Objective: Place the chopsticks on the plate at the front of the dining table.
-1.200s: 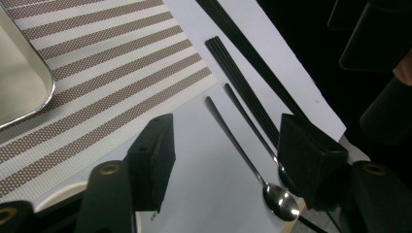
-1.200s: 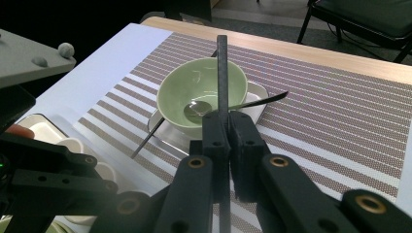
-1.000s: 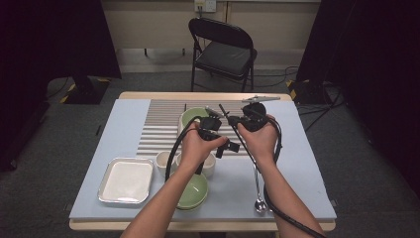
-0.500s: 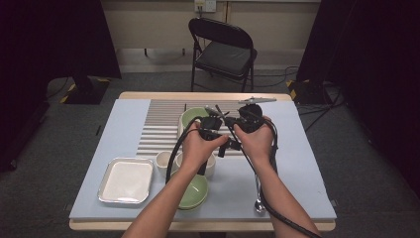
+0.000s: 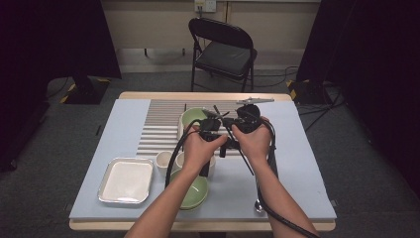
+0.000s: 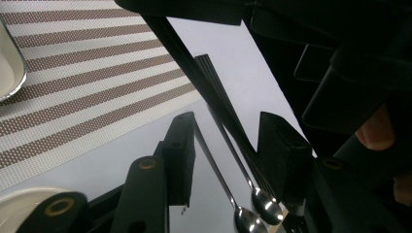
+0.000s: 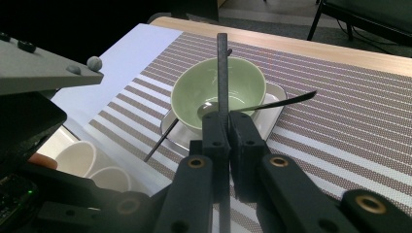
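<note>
My right gripper [image 7: 228, 120] is shut on a thin black stick [image 7: 222, 73] that stands upright between its pads. Both hands hold their grippers close together above the table's middle, with the right gripper [image 5: 236, 124] just right of the left gripper [image 5: 214, 130]. In the left gripper view the same stick [image 6: 214, 92] crosses diagonally between the jaws of my left gripper [image 6: 226, 127]. Those jaws have just been closing, with a gap still left of the stick. Below them two metal spoons [image 6: 265, 204] lie on the blue table cover.
A green bowl [image 7: 218, 90] holding a spoon [image 7: 272, 103] sits on a white plate [image 7: 274, 94] on the striped mat, a second black stick [image 7: 160, 141] beside it. Two white cups [image 5: 163, 159], stacked green bowls [image 5: 195, 194] and a white tray [image 5: 126, 179] stand at the front left.
The two hands have drawn slightly closer together over the middle of the table. The objects on the table have not moved.
</note>
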Tool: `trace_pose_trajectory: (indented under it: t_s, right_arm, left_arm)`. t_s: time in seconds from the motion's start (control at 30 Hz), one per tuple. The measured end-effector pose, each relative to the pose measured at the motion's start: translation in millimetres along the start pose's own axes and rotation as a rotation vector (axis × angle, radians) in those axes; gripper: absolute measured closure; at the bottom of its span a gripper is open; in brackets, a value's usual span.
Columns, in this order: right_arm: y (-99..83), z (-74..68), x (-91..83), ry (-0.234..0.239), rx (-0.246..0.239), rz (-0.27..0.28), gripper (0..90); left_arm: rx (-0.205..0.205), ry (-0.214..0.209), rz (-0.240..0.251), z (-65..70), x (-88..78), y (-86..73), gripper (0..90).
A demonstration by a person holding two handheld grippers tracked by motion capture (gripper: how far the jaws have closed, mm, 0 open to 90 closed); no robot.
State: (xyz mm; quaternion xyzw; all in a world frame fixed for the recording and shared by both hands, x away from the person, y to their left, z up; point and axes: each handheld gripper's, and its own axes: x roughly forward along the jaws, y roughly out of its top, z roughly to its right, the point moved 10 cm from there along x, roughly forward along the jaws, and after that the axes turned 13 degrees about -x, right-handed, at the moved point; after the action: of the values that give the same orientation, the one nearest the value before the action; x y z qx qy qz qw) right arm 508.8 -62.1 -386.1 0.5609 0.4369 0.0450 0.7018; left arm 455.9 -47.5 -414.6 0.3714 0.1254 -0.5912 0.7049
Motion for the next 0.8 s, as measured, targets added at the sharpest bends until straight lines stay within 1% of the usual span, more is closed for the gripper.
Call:
trace_pose_trajectory:
  t_s: [0.1,0.23,0.3,0.37,0.43,0.47,0.53,0.57,0.63,0.67,0.7,0.73,0.8]
  right_arm:
    - [0.1,-1.0,0.7,0.002,-0.001,0.0,86.3]
    - [0.5,-3.9,1.6,0.015,0.004,0.001,86.3]
    - [0.1,-5.6,1.9,0.018,0.01,-0.002,86.3]
    - [0.3,-7.8,2.2,0.029,0.018,0.001,86.3]
    - [1.0,-8.0,1.9,0.029,0.022,0.008,86.3]
    - [1.2,-8.4,1.7,0.032,0.024,0.008,86.2]
    - [2.4,-8.8,0.5,0.037,0.029,0.02,86.2]
    - [2.9,-9.1,0.0,0.042,0.032,0.024,86.1]
    - [4.2,-8.1,-1.6,0.039,0.039,0.034,85.9]
    - [5.1,-7.1,-2.6,0.039,0.039,0.045,85.7]
    - [5.6,-6.0,-3.6,0.04,0.04,0.052,85.1]
    - [5.6,-4.3,-4.5,0.035,0.036,0.055,84.2]
    - [5.1,-0.2,-6.0,0.023,0.018,0.059,82.2]
  left_arm:
    - [-0.006,-0.002,-0.002,1.0,-0.5,-0.5,61.7]
    - [-0.032,-0.011,0.003,2.7,-0.4,0.5,66.9]
    - [-0.034,0.001,0.005,0.6,-0.5,0.6,69.2]
    - [-0.049,0.003,0.011,-0.7,-1.5,0.9,71.8]
    - [-0.062,0.008,0.01,-1.7,-2.0,0.2,73.4]
    - [-0.063,0.011,0.011,-2.6,-2.4,0.1,74.2]
    - [-0.06,0.035,0.006,-6.1,-3.5,-0.6,76.2]
    - [-0.063,0.035,0.004,-6.6,-3.6,-0.9,77.0]
    - [-0.077,0.043,0.009,-8.0,-4.4,-0.2,79.2]
    - [-0.094,0.035,0.013,-7.4,-4.8,0.1,80.1]
    - [-0.09,0.039,0.005,-8.6,-5.8,-0.3,81.2]
    - [-0.094,0.049,0.007,-9.6,-6.2,-0.1,82.1]
    - [-0.089,0.064,0.005,-12.5,-7.8,0.4,83.9]
